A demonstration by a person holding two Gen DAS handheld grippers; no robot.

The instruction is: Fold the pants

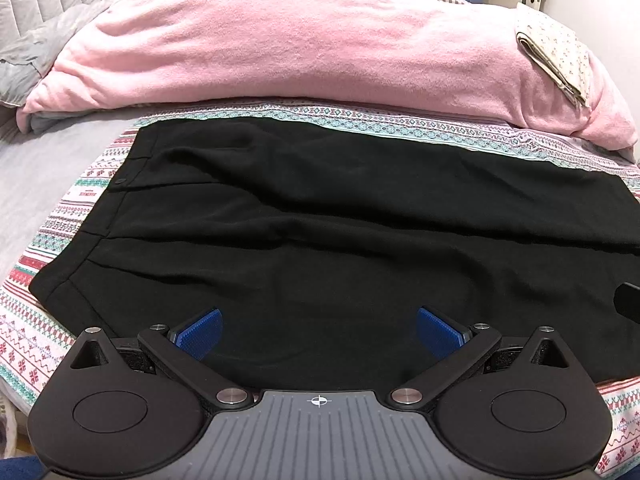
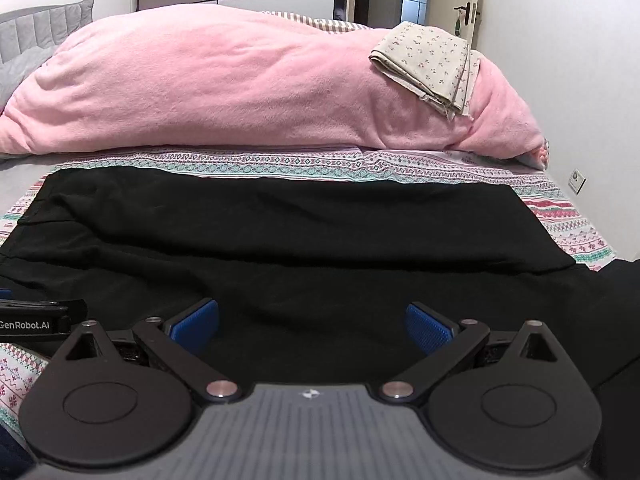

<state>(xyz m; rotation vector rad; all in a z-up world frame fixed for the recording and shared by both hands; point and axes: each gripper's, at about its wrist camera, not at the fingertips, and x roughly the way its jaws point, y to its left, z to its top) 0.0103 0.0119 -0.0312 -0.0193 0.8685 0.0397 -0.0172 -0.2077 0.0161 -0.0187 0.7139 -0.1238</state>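
Note:
Black pants (image 1: pixel 304 216) lie spread flat across the patterned bedsheet, waistband with a button (image 1: pixel 121 181) at the left, legs running right. In the right wrist view the same pants (image 2: pixel 280 232) fill the foreground, and their legs hang over the bed's right edge. My left gripper (image 1: pixel 319 334) hovers over the near edge of the pants, its blue pads wide apart with nothing between them. My right gripper (image 2: pixel 312 330) stands open above the legs, also with nothing between its pads. The left gripper's side shows at the left edge of the right wrist view.
A bulky pink blanket (image 1: pixel 288 48) lies heaped behind the pants, with a folded floral cloth (image 2: pixel 428 64) on its right end. The striped patterned sheet (image 1: pixel 360 120) covers the bed. A grey headboard (image 2: pixel 44 24) is at the left, a wall and door at the right.

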